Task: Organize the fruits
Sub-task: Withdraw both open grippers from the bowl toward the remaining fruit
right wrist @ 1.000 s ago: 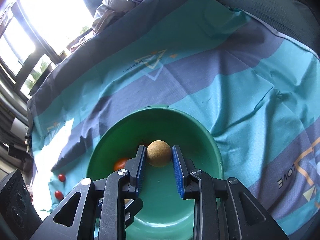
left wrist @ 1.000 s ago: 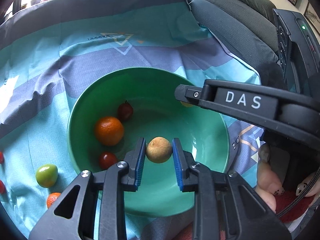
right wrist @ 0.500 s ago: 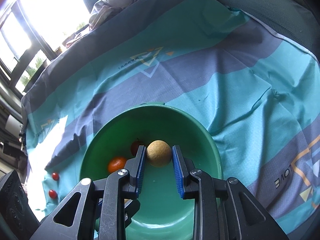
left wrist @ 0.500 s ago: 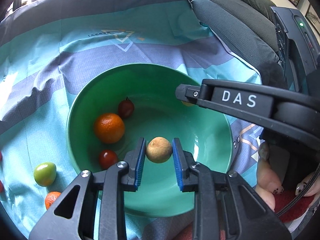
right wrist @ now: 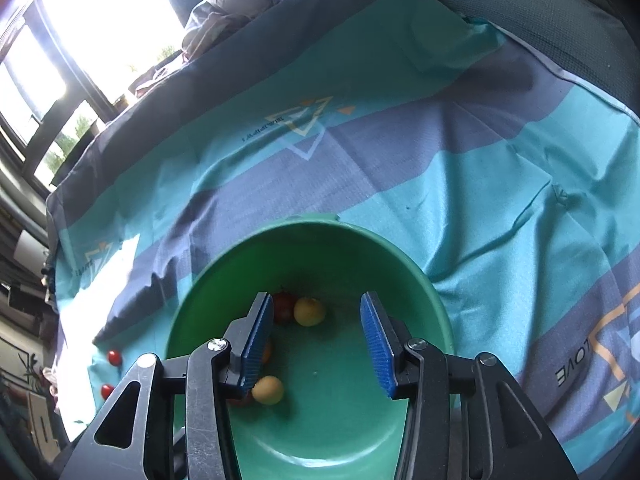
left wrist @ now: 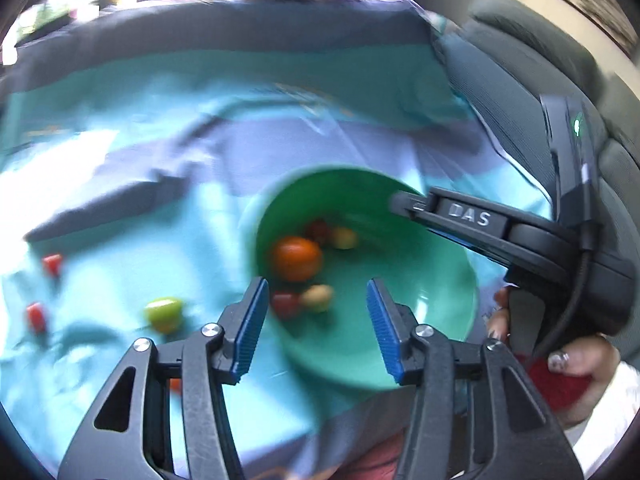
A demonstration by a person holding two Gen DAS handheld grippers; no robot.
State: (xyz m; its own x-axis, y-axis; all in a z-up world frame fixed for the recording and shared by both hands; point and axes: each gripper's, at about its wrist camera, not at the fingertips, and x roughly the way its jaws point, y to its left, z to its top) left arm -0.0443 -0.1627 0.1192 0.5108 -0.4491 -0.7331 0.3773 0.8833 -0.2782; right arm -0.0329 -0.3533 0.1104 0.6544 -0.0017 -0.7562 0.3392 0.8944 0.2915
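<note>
Inside the green bowl [right wrist: 420, 280], an orange [left wrist: 297, 259], red tomatoes [right wrist: 283, 307] and two tan round fruits [right wrist: 309, 311] are lying loose. Both the left gripper [left wrist: 316, 324] and right gripper [right wrist: 318, 340] are opening, jaws spread with nothing between them; a second ago each was pinching one tan fruit. On the cloth [right wrist: 460, 184], a green fruit [left wrist: 163, 314] is waiting outside.

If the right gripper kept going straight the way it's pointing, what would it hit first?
Probably the inner wall of the green plastic bowl; the right gripper, jaws opening and empty, points just right of the small round yellow fruit, though depth is unclear.
</note>
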